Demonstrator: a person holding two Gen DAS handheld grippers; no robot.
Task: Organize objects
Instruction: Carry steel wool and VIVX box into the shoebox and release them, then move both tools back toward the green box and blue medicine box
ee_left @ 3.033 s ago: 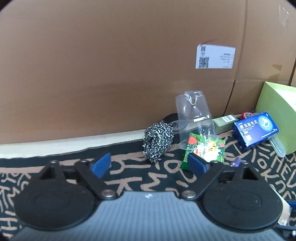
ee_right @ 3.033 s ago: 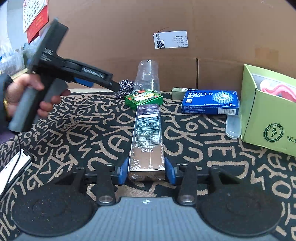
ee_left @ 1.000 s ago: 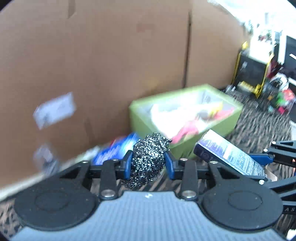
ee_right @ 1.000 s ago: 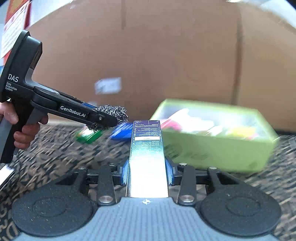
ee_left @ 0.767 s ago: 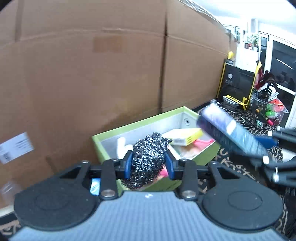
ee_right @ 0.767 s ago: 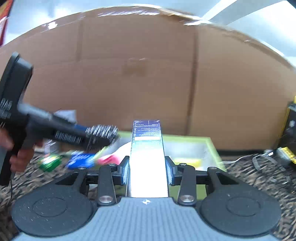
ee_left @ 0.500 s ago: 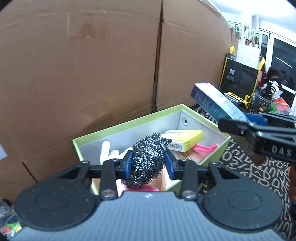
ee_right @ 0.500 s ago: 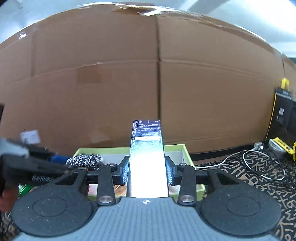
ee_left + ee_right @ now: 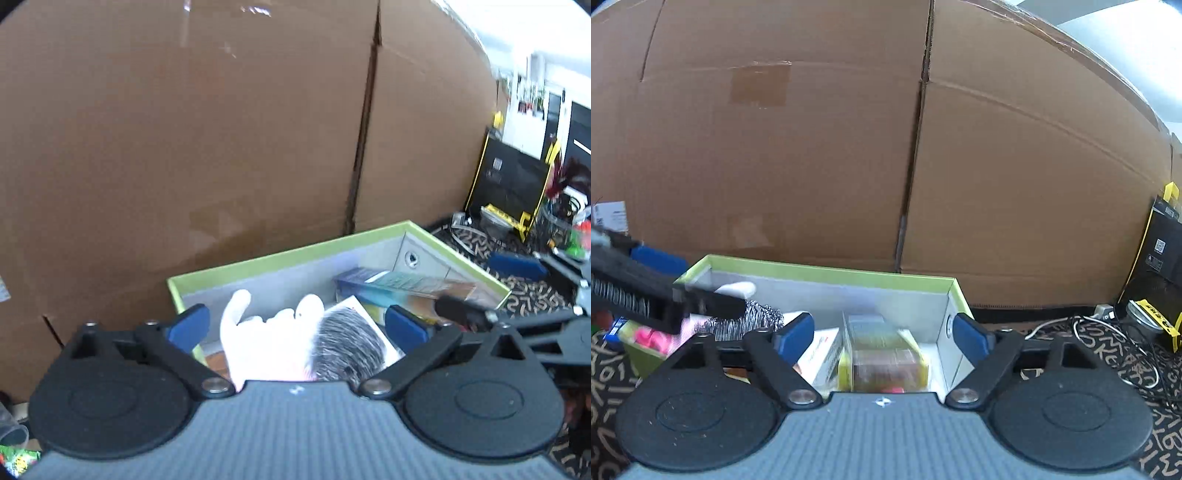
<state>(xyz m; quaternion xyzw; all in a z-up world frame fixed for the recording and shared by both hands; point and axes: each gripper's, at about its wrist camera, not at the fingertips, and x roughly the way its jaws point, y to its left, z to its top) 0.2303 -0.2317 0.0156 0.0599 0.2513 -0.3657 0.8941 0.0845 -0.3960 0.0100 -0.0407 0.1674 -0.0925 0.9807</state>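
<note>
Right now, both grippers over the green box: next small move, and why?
Probably lift both grippers clear of the green cardboard box. The left gripper and the right gripper have just been opening and their jaws stand wide, with nothing pinched. The steel wool scourer and the long dark carton, blurred, are already inside the box, so nothing is left to release.

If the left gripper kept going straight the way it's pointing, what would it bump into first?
Probably the steel wool scrubber, blurred, just past the open left gripper whose jaws have just been opening, beside the white glove inside the green box. Depth is hard to judge here.
</note>
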